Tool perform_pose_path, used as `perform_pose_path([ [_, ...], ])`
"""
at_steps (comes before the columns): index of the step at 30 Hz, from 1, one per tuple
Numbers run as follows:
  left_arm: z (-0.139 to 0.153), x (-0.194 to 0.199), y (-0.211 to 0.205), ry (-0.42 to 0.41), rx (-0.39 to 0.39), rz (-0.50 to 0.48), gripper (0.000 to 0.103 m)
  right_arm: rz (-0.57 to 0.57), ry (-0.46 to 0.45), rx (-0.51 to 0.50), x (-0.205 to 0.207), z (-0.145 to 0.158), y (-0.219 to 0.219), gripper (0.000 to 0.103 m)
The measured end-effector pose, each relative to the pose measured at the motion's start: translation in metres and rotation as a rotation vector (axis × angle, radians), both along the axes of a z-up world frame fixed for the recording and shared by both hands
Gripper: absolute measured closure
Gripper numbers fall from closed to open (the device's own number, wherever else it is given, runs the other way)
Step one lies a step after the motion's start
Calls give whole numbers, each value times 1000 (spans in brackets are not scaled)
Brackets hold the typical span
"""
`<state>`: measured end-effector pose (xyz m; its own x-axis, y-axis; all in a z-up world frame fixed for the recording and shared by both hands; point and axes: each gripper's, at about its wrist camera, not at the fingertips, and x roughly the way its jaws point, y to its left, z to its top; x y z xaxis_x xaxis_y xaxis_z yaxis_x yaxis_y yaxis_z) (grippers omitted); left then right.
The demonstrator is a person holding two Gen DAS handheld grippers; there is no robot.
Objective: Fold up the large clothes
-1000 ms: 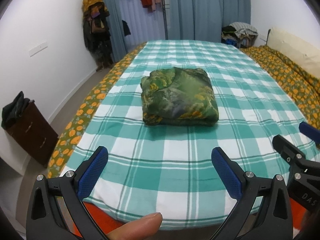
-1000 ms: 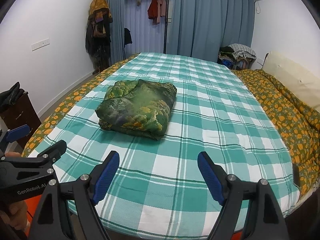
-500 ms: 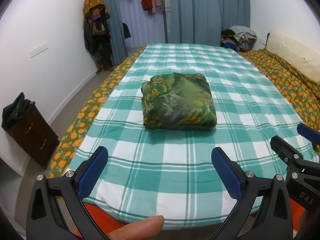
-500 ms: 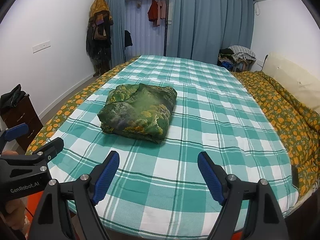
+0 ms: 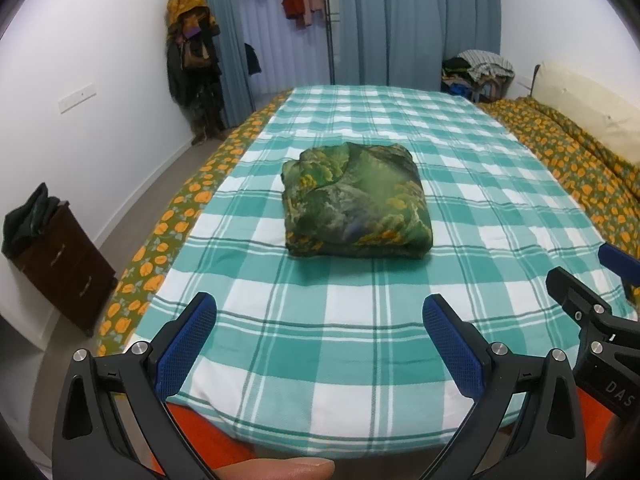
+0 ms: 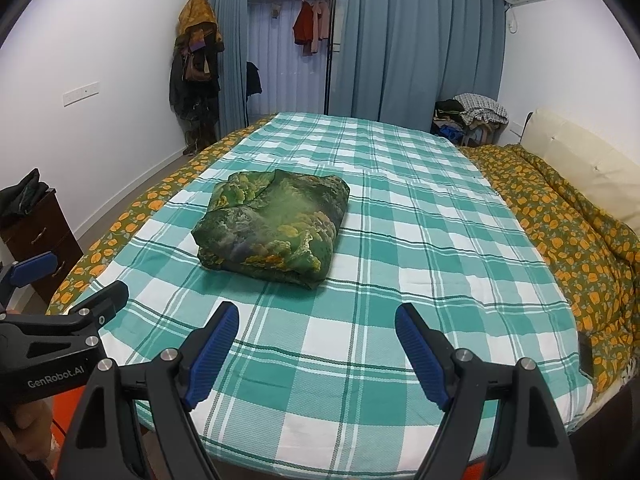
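Note:
A green garment with a yellow leafy print (image 5: 356, 200) lies folded into a thick square bundle on the teal-and-white checked bedspread (image 5: 340, 332); it also shows in the right wrist view (image 6: 276, 226). My left gripper (image 5: 318, 336) is open and empty, held over the bed's near edge, well short of the bundle. My right gripper (image 6: 316, 346) is open and empty, also back at the near edge, to the right of the left one. Each gripper's side shows in the other's view.
An orange-flowered quilt (image 6: 560, 224) is bunched along the bed's right side by a cream headboard (image 6: 580, 156). A dark wooden cabinet (image 5: 60, 264) stands at the left wall. Coats hang in the far corner (image 5: 192, 60). Blue curtains (image 6: 416, 48) and a clothes pile (image 6: 472, 114) are at the back.
Both grippers have drawn back and risen a little from the bed; the bundle looks farther away. The garment has not moved and both jaws stay open.

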<state>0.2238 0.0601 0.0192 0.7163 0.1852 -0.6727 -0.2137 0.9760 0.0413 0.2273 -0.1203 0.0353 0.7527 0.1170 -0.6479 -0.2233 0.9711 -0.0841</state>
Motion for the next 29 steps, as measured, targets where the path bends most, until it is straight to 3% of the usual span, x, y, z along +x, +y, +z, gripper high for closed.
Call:
perform_pose_path([
  [29, -10, 4, -1, 22, 14, -12, 1, -10, 31, 3, 3, -11, -6, 21],
])
